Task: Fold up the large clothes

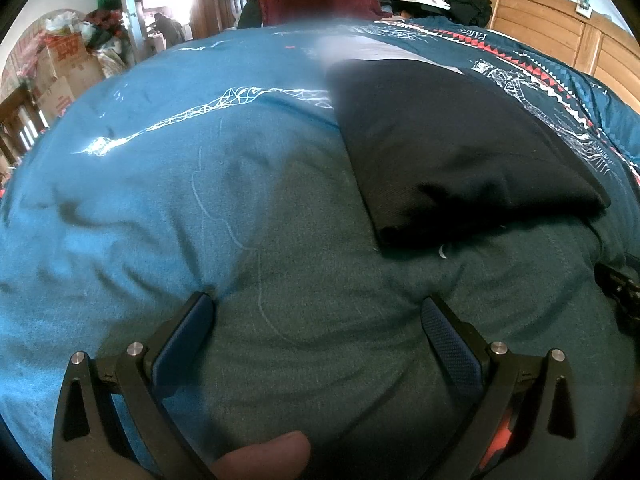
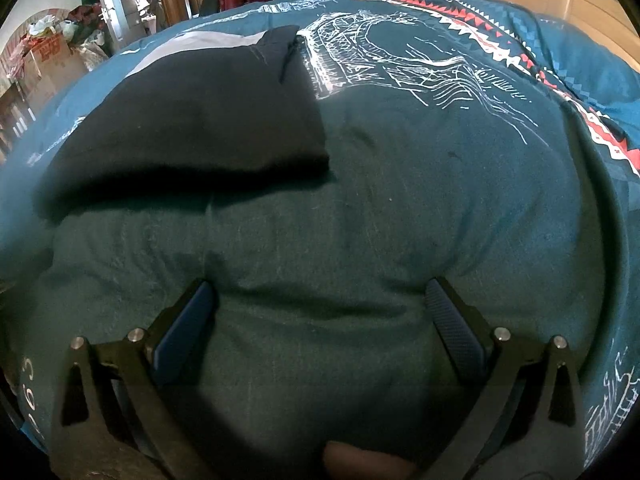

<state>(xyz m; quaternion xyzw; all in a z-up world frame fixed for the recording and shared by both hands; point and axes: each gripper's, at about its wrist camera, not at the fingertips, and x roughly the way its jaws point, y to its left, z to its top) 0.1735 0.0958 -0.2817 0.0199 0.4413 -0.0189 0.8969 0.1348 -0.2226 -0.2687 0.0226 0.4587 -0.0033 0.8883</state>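
Both views show strong fisheye bending with black corner vignetting. Daylight glares, blown out, through the doorway [image 1: 176, 0] at upper left; the bedspread [image 1: 140, 208] is bright on the left, shadowed near the lens. Right view dimmer; a blurred patch lies at top centre of the left view.

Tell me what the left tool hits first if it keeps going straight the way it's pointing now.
Most likely the teal bedspread: the open left tool already sits low over it, fabric filling the gap between its fingers. The folded black garment lies further ahead, off to the right. Depth is hard to judge in this fisheye view.
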